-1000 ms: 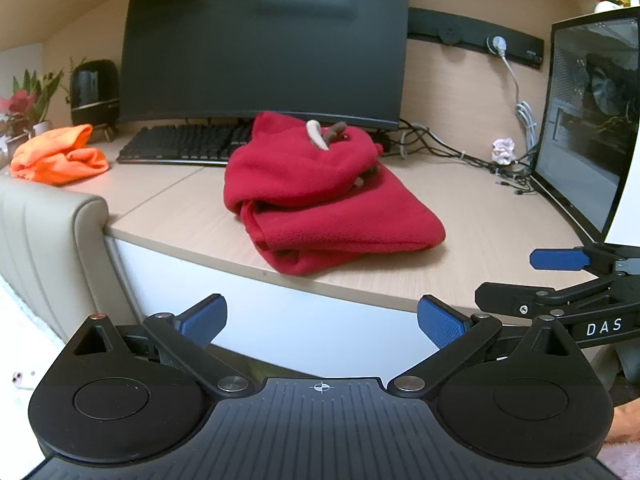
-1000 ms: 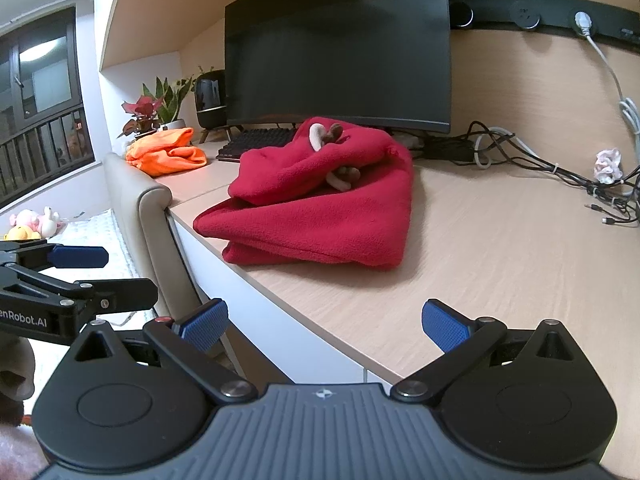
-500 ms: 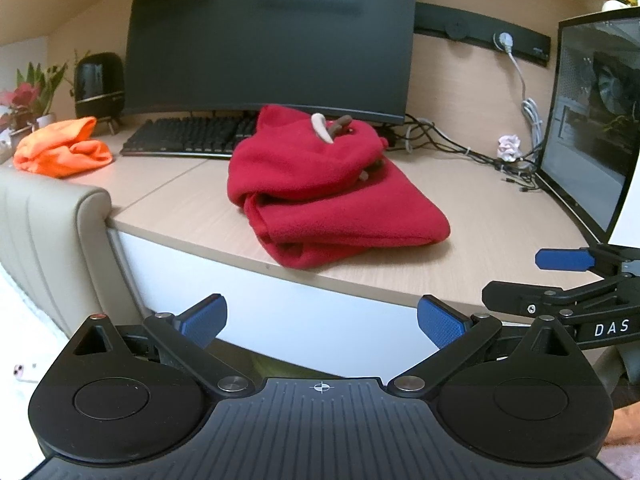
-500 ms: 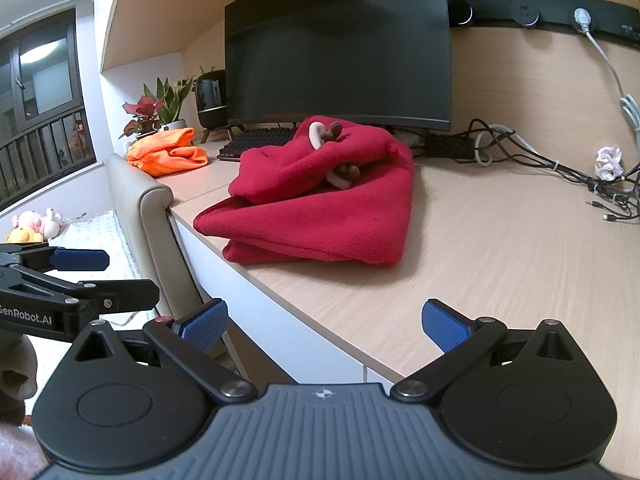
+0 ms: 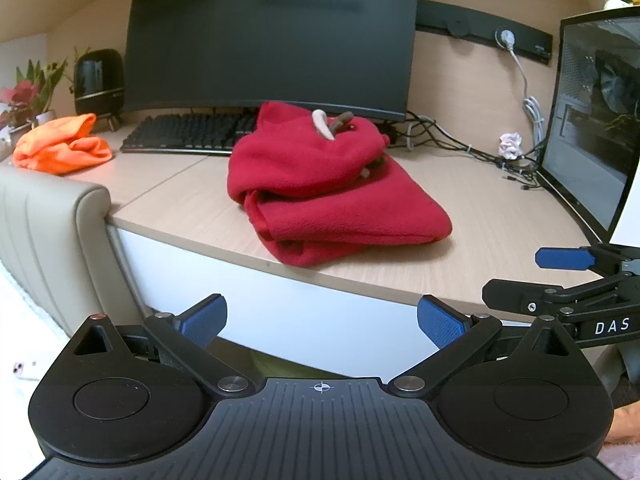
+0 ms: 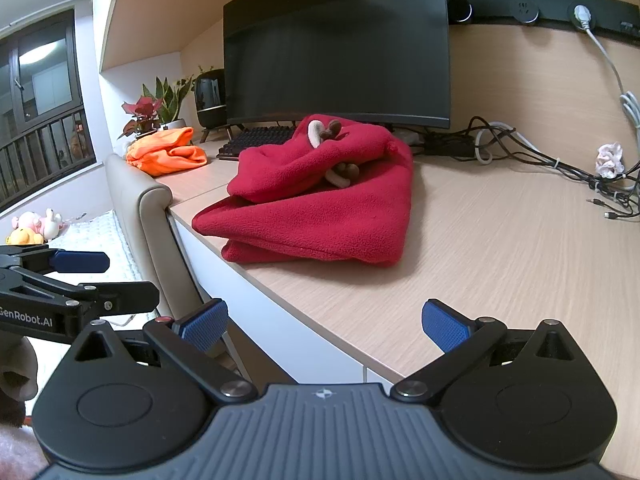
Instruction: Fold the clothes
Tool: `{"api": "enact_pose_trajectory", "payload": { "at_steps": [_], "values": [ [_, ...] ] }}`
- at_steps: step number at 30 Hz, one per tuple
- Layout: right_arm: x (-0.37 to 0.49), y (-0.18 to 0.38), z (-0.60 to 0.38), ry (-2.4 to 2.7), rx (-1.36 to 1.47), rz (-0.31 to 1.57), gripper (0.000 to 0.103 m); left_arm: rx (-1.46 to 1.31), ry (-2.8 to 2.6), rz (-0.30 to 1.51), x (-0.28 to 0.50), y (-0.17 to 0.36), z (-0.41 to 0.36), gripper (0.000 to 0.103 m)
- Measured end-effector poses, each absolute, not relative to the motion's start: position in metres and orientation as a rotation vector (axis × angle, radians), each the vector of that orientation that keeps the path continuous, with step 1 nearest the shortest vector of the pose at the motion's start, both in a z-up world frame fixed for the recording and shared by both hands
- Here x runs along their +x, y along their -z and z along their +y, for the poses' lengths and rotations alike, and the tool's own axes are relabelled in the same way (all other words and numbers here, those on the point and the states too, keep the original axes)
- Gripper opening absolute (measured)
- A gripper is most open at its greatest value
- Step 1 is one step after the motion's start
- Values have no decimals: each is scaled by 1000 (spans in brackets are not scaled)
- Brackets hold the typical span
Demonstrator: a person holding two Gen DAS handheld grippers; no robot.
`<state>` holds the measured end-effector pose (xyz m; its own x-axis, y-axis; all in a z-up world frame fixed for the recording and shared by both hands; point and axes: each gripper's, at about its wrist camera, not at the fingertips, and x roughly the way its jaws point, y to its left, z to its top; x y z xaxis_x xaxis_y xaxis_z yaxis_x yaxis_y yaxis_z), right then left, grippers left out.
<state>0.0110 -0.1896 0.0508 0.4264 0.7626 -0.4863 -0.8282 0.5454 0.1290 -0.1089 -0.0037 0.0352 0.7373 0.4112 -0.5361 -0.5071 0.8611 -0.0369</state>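
A red fleece garment (image 5: 328, 192) (image 6: 320, 204) lies folded in a thick bundle near the front edge of the wooden desk (image 5: 480, 216) (image 6: 500, 248), with small beige and brown antler-like trims on top. An orange garment (image 5: 60, 146) (image 6: 168, 154) lies bunched at the desk's far left. My left gripper (image 5: 322, 320) hangs open in front of and below the desk edge, holding nothing. My right gripper (image 6: 324, 322) is open over the desk's front edge, short of the red bundle. Each gripper shows at the side of the other's view.
A large dark monitor (image 5: 272, 36) and a keyboard (image 5: 188, 134) stand behind the red bundle. Cables (image 6: 540, 160) and a crumpled tissue (image 6: 610, 158) lie at the back right. A computer case (image 5: 592, 120) stands at the right. A beige padded chair back (image 5: 48, 232) sits left of the desk.
Both grippers have shifted only slightly; in the left wrist view the desk scene has slid a little as the camera drifted. The clothes have not moved and both grippers stay open.
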Motion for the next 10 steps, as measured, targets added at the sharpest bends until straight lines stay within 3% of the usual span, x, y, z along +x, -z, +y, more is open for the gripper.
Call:
{"api": "enact_pose_trajectory", "payload": {
  "at_steps": [10],
  "values": [
    [13,-51,-190,-993,-134,538,103,-195,-493,524,-110,-35,-3,103]
  ]
}}
